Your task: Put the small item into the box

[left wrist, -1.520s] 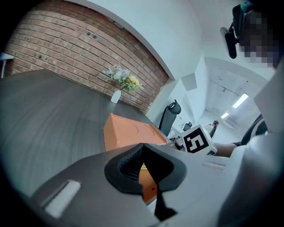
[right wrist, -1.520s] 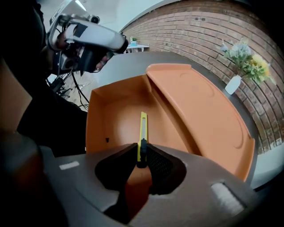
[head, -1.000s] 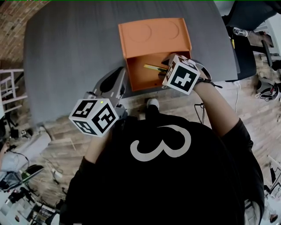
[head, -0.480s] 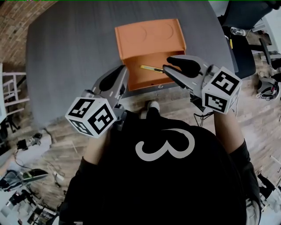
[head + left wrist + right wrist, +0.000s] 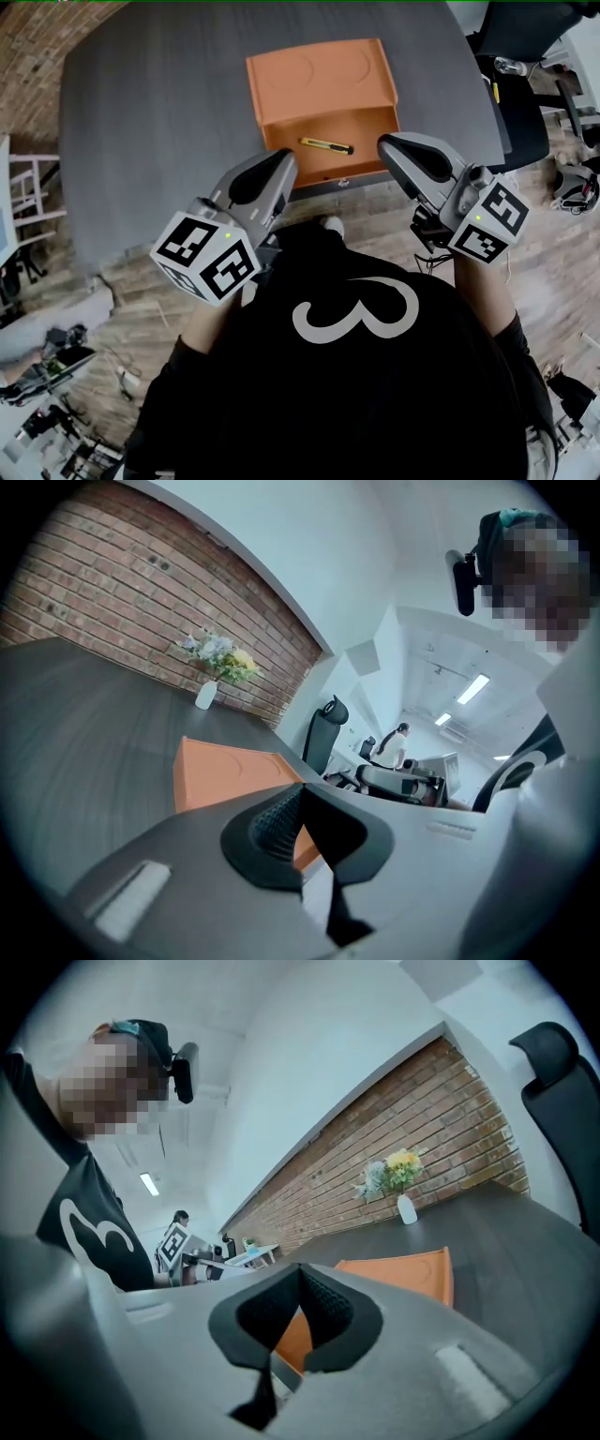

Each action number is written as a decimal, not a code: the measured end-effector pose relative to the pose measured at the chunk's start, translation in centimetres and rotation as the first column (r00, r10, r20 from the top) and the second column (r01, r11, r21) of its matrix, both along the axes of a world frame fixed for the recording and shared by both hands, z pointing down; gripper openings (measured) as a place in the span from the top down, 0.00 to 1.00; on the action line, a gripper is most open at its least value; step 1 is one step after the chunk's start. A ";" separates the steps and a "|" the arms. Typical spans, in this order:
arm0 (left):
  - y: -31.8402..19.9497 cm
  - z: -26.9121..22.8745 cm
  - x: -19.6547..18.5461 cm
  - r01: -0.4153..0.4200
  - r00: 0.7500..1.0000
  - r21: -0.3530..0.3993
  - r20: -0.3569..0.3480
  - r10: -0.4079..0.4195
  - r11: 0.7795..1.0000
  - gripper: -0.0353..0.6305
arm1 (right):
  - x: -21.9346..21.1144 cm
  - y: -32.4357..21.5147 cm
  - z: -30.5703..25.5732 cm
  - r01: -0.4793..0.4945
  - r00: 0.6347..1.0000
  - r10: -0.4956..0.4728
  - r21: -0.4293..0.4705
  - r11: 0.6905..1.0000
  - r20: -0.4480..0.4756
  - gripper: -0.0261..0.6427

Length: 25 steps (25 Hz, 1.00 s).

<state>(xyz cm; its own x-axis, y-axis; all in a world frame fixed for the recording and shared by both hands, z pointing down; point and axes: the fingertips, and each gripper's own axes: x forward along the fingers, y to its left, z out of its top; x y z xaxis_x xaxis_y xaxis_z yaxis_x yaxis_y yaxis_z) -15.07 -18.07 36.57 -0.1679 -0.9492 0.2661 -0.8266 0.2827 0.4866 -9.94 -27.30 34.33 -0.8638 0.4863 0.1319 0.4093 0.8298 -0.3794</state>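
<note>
An orange box [image 5: 319, 80] lies open on the dark table [image 5: 150, 112], its lid folded back. The small item [image 5: 326, 145], a thin yellow and black stick, rests inside the box's tray, touching no gripper. My right gripper [image 5: 389, 142] is shut and empty at the tray's near right corner, just outside it. My left gripper [image 5: 284, 159] is also shut and empty, by the tray's near left corner. The left gripper view shows the box [image 5: 220, 772] beyond the closed jaws. In the right gripper view the box [image 5: 412, 1274] sits behind the closed jaws.
A white vase with flowers [image 5: 206, 694] stands at the table's far end against a brick wall, and the vase [image 5: 405, 1208] also shows in the right gripper view. A black office chair [image 5: 520, 112] stands right of the table. The table's near edge runs just below the box.
My right gripper has come out of the box and back towards me, its jaws going from open to shut. The yellow item stays in the tray. My left gripper edged slightly forward.
</note>
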 end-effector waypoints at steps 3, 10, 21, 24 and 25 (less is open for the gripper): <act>-1.1 -0.4 0.4 -0.021 0.999 -0.002 0.024 0.021 1.000 0.93 | 0.3 0.0 0.0 -0.009 1.000 0.009 0.030 0.999 -0.004 0.96; -2.2 -0.9 0.8 -0.029 0.998 0.006 0.055 0.028 1.000 0.93 | 0.5 -0.8 -0.3 -0.021 1.000 0.021 0.042 0.999 0.001 0.96; -2.8 -0.9 0.7 -0.008 0.998 0.000 0.059 0.008 1.000 0.93 | 0.4 -1.0 -0.2 0.022 1.000 -0.020 0.099 0.995 -0.015 0.96; -3.1 -0.9 0.6 0.004 0.999 0.002 0.051 -0.004 1.000 0.93 | 0.2 -1.0 0.1 0.038 0.999 -0.035 0.107 0.994 -0.029 0.96; -3.3 -1.0 0.5 0.007 0.999 0.003 0.048 -0.008 1.000 0.93 | 0.1 -1.0 0.2 0.044 0.999 -0.040 0.108 0.993 -0.034 0.96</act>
